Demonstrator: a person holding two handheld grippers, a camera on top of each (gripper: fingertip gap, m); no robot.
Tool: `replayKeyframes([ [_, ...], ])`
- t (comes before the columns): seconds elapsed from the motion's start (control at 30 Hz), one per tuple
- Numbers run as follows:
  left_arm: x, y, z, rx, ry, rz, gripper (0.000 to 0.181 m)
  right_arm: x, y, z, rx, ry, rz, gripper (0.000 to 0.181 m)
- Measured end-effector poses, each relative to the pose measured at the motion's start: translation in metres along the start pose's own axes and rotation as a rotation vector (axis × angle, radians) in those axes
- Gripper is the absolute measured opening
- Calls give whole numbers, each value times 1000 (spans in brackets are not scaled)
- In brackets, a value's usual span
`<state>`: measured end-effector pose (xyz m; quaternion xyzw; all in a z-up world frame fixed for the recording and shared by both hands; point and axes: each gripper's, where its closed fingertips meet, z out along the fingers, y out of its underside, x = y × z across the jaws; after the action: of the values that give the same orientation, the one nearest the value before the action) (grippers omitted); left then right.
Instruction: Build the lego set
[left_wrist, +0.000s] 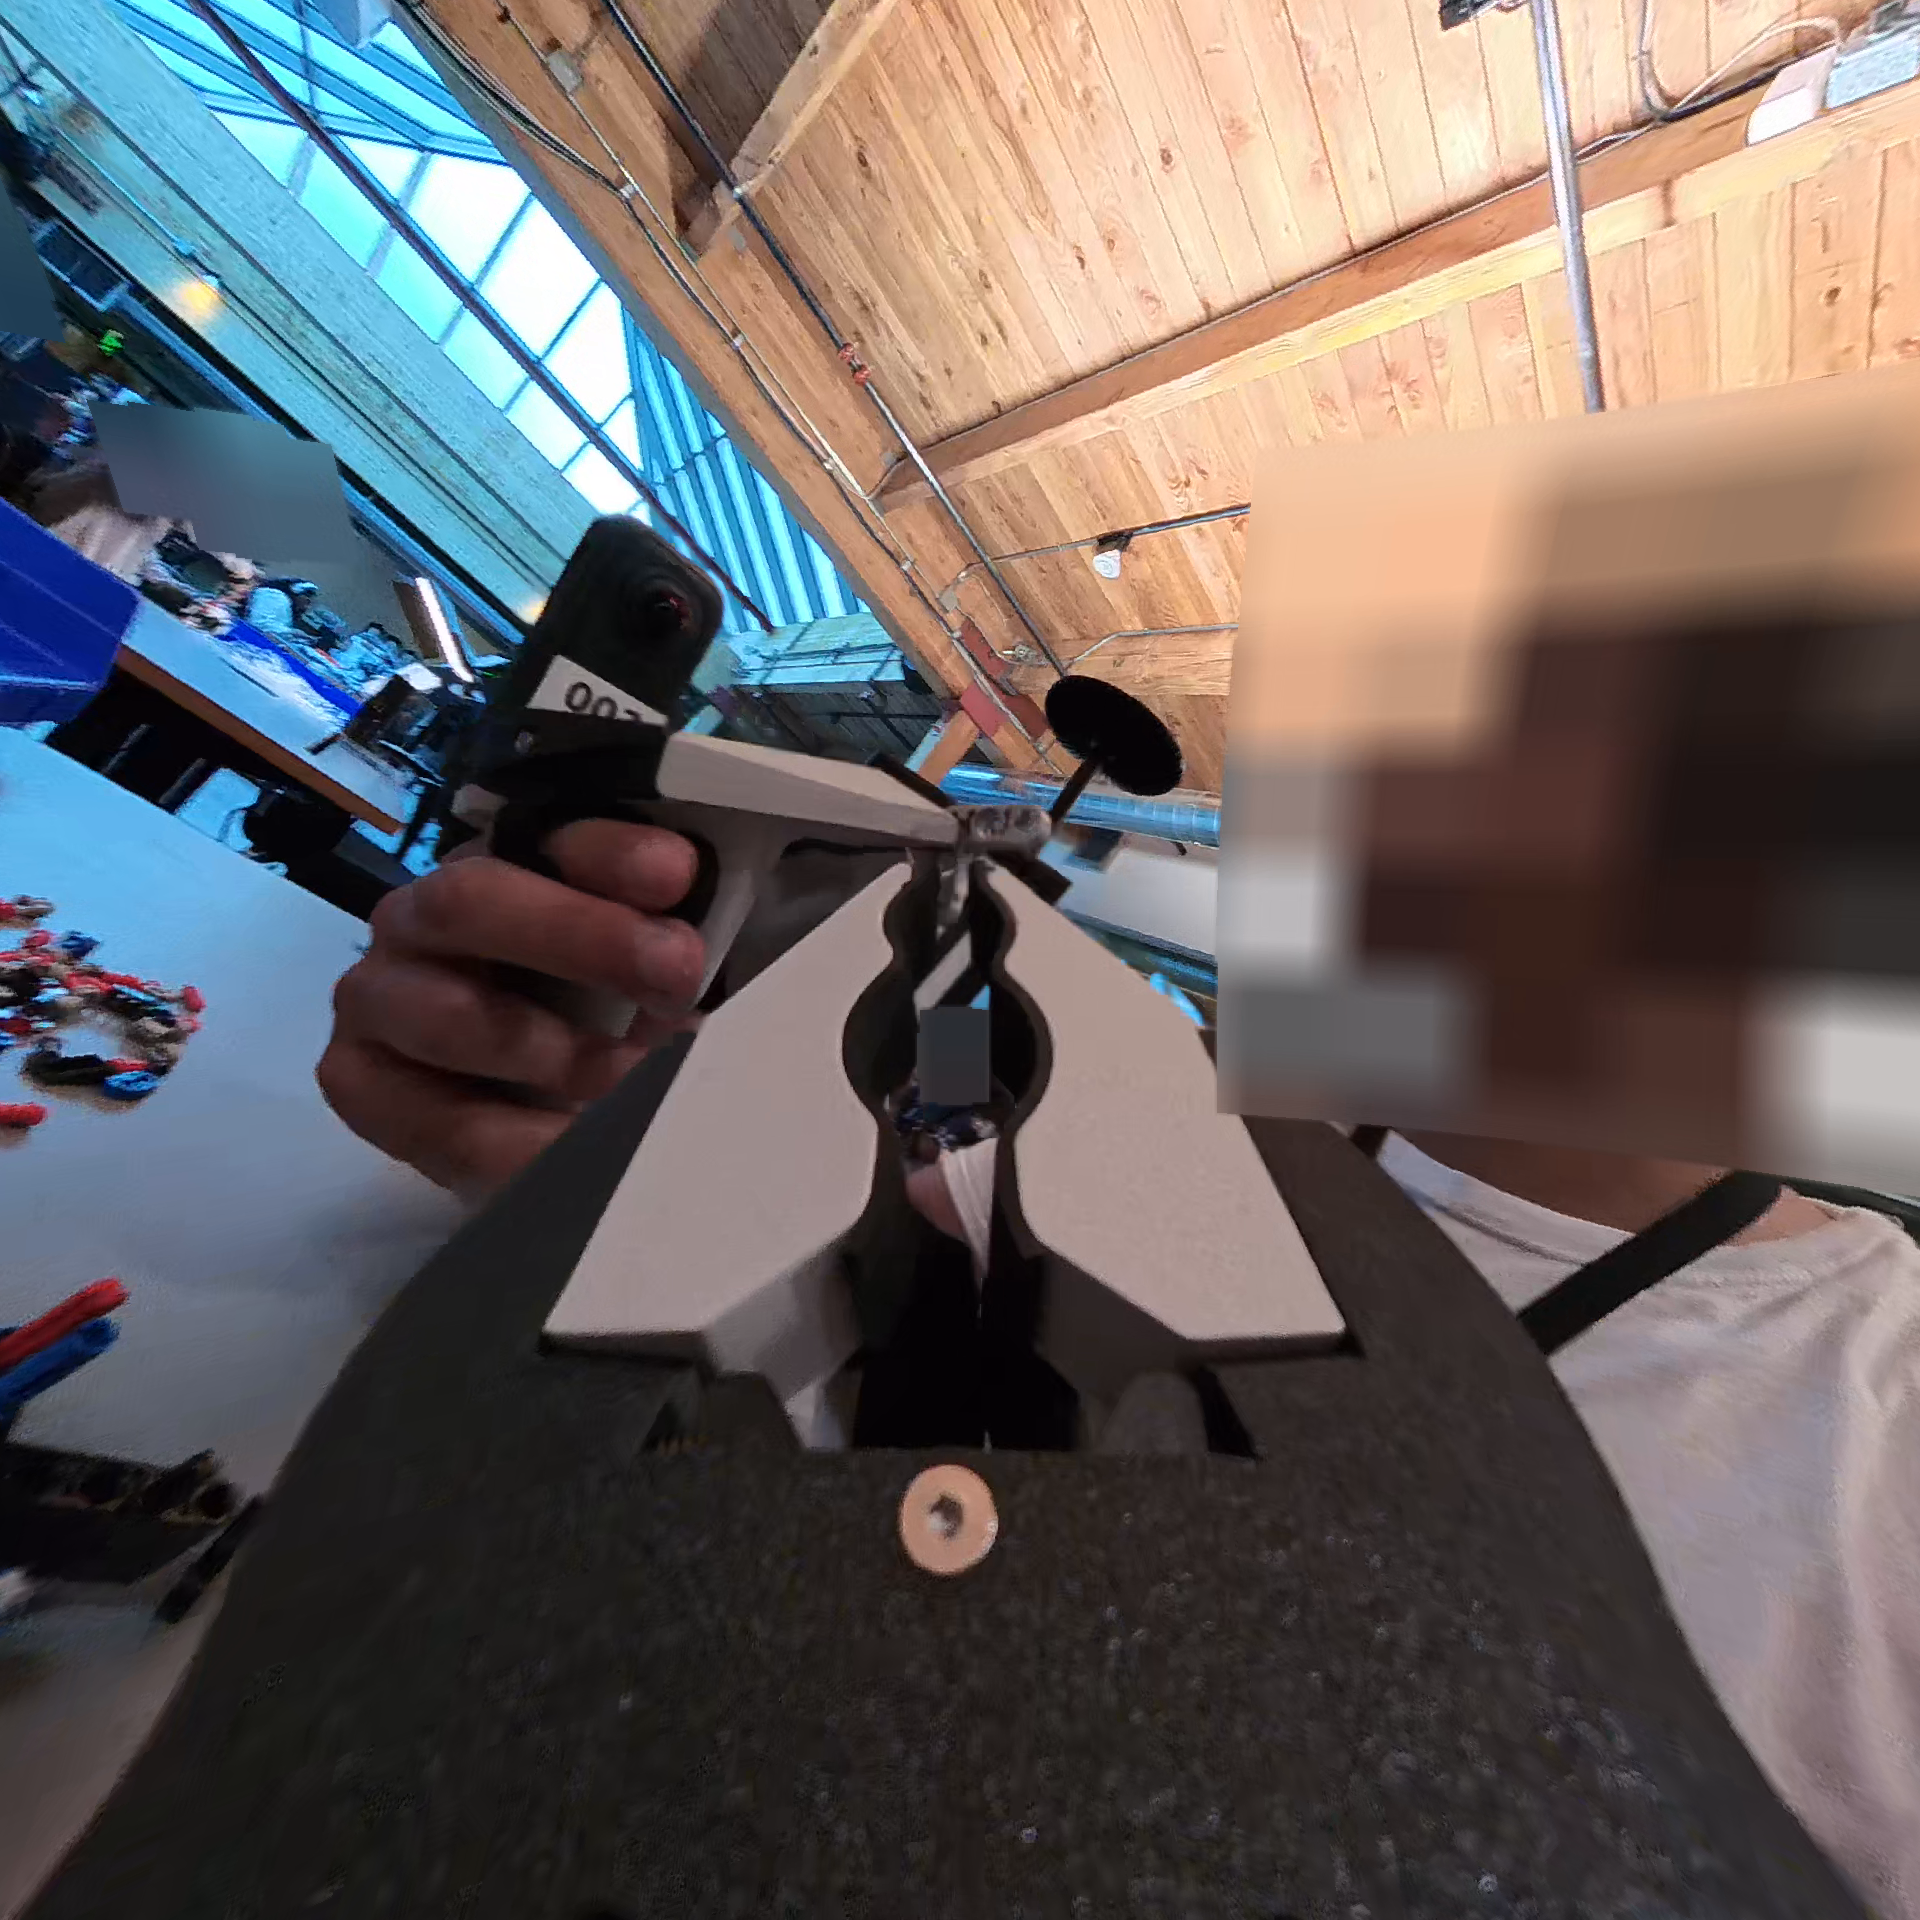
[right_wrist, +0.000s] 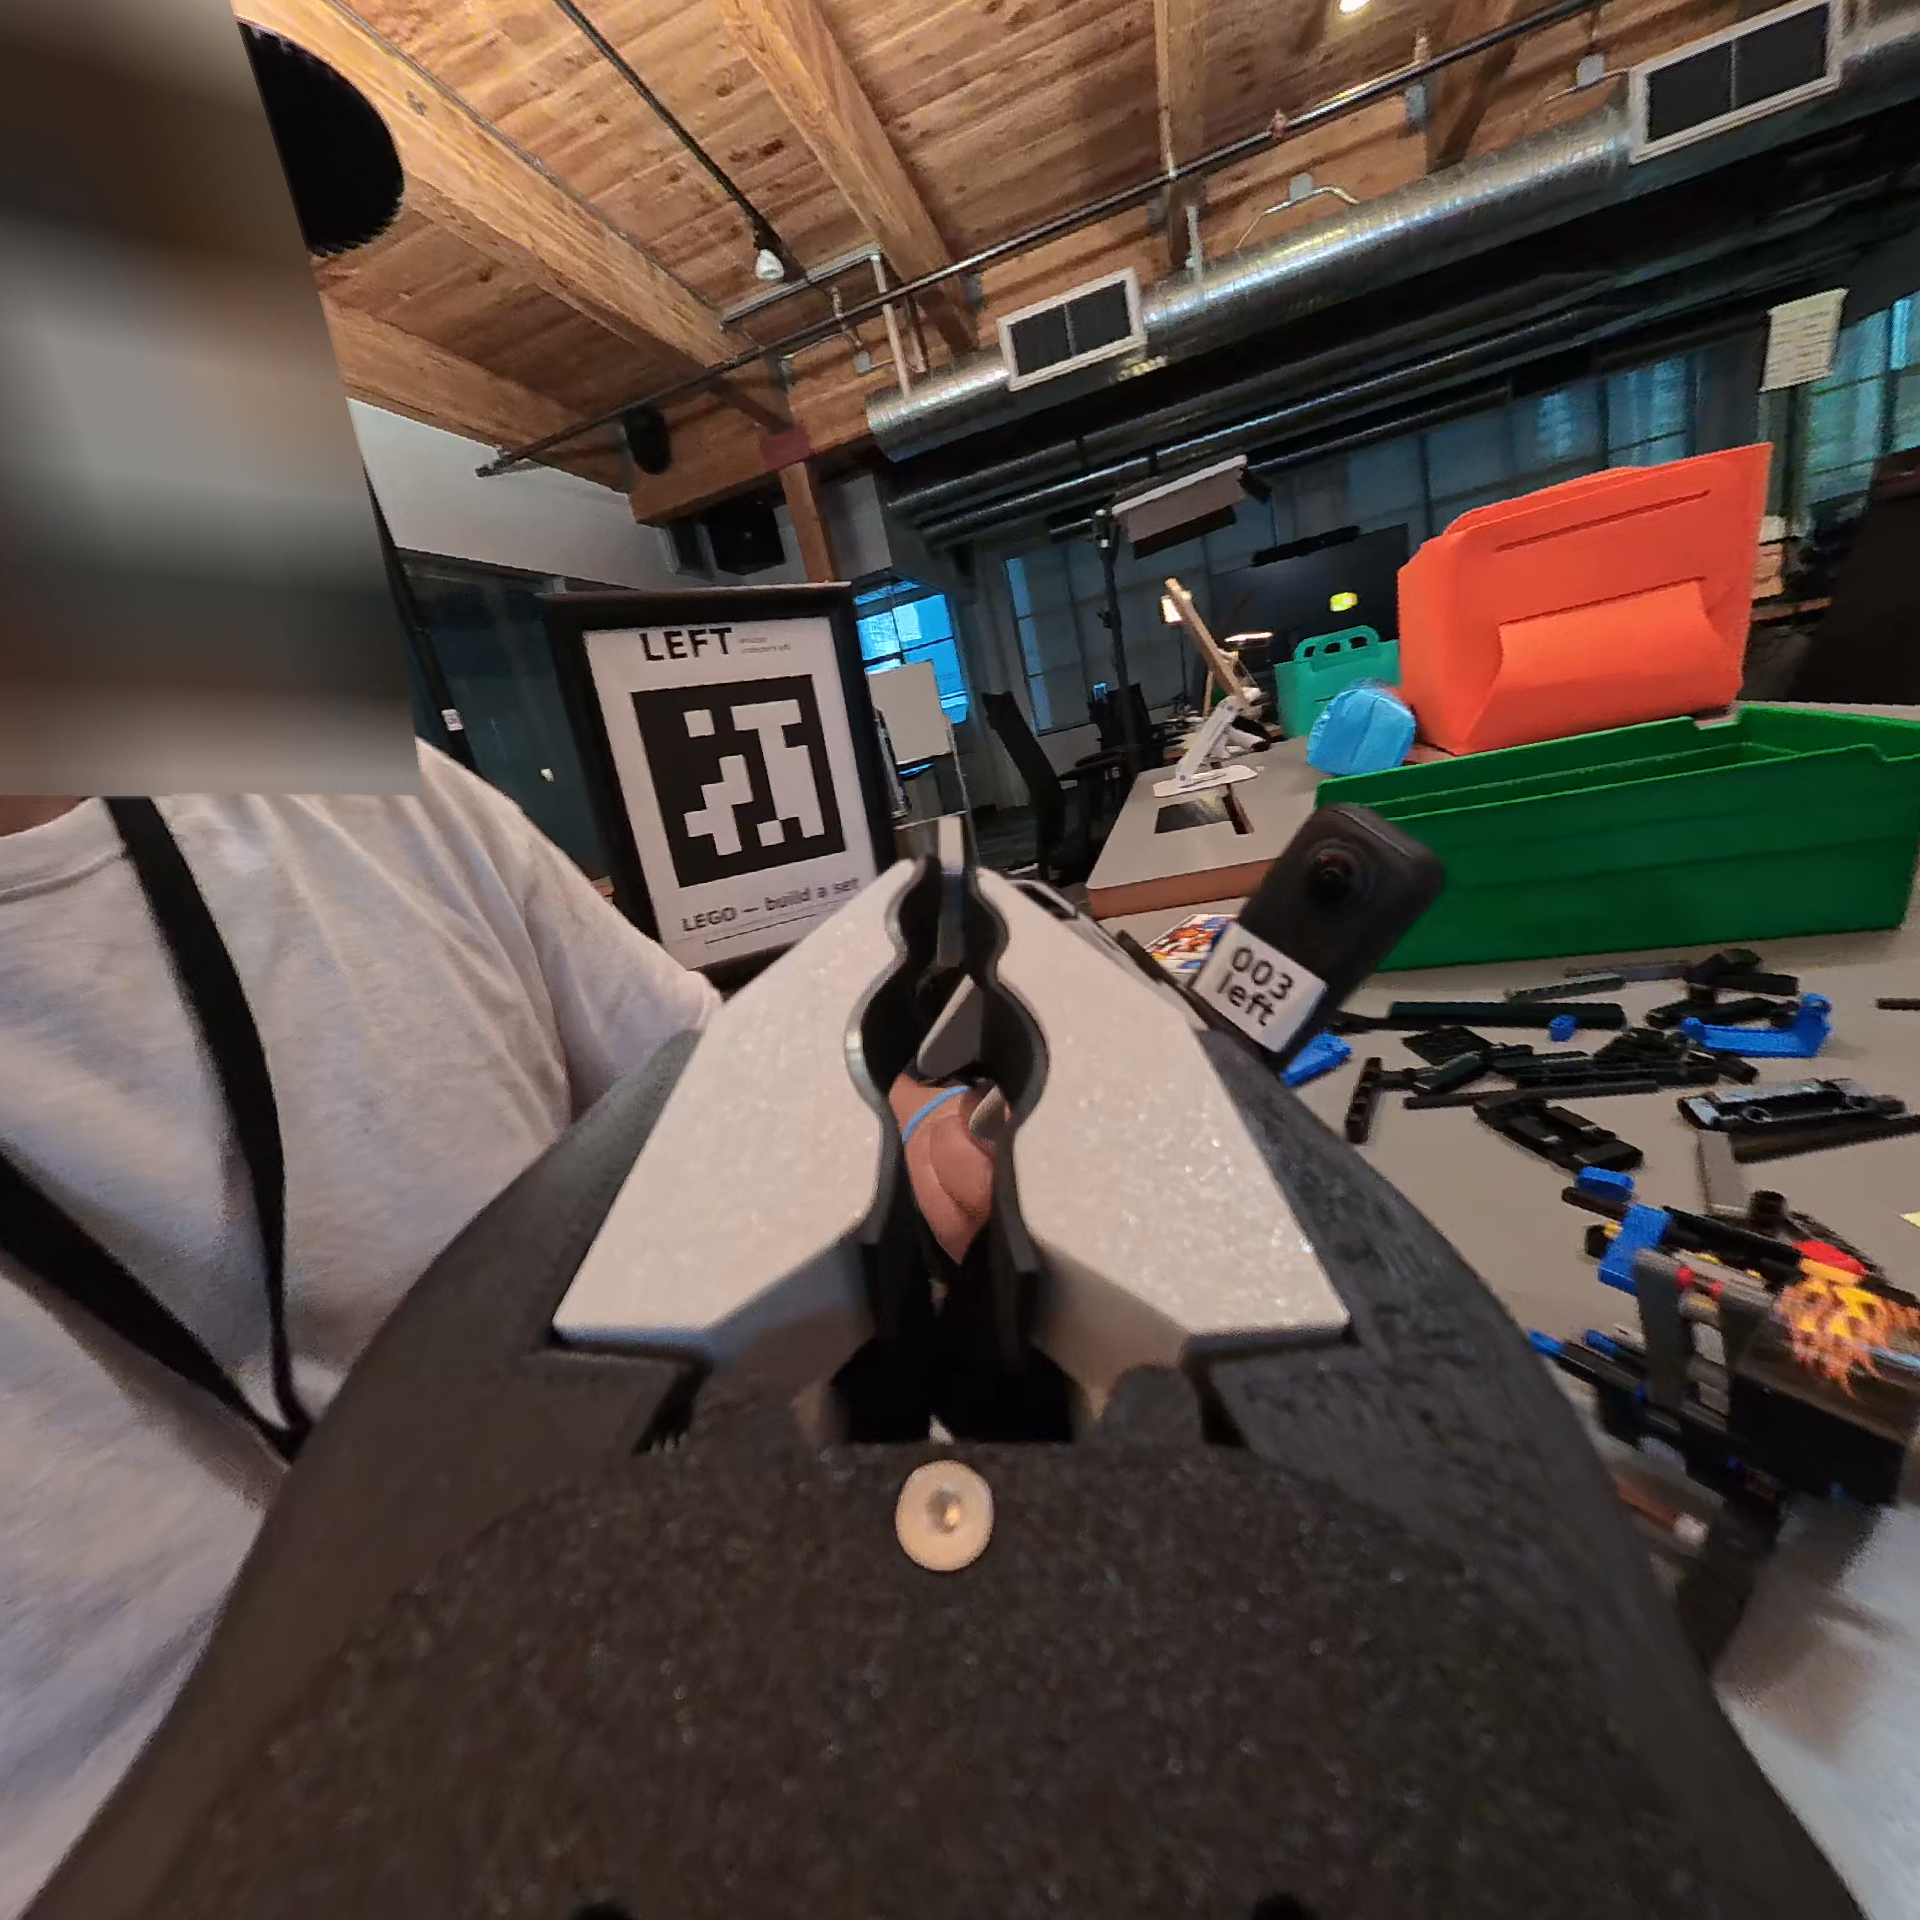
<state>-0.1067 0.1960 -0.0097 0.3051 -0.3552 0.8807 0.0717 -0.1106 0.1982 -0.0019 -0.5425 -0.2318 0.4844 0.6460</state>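
Observation:
Both grippers are raised off the table and meet tip to tip in front of a person in a white shirt. In the left wrist view my left gripper (left_wrist: 954, 883) is shut on a small lego assembly (left_wrist: 997, 826): a grey piece with thin black axles and a black disc (left_wrist: 1112, 732) on one axle. My right gripper (left_wrist: 951, 821), held in a hand, comes in from the left and pinches the same assembly. In the right wrist view my right gripper (right_wrist: 951, 868) is shut with a thin dark piece (right_wrist: 951, 925) between its fingers. The disc (right_wrist: 332, 135) shows at top left.
Loose red, blue and black lego pieces (left_wrist: 94, 1018) lie on the white table at left. Black and blue pieces (right_wrist: 1558, 1060) and a part-built model with a flame sticker (right_wrist: 1766, 1340) lie at right. Behind them stand a green bin (right_wrist: 1662, 842), an orange bin (right_wrist: 1579, 603) and a framed marker sign (right_wrist: 738, 769). My left and right fingertips are right by each other.

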Motion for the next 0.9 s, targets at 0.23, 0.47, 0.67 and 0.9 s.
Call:
replayKeyframes([
  [0.23, -33, -15, -22, -178, -375, 326, 14, 45, -6, -26, 6, 273, 13, 2],
  [0.47, -57, 0, -38, -690, -576, 636, 21, 62, 30, -31, -267, 385, 124, 3],
  [0.67, -73, 15, -45, -839, -522, 562, 17, 66, 42, -38, -431, 462, 23, 3],
  [0.9, -88, 9, -52, -746, -523, 478, 23, 70, 52, -39, -463, 466, 45, 3],
])
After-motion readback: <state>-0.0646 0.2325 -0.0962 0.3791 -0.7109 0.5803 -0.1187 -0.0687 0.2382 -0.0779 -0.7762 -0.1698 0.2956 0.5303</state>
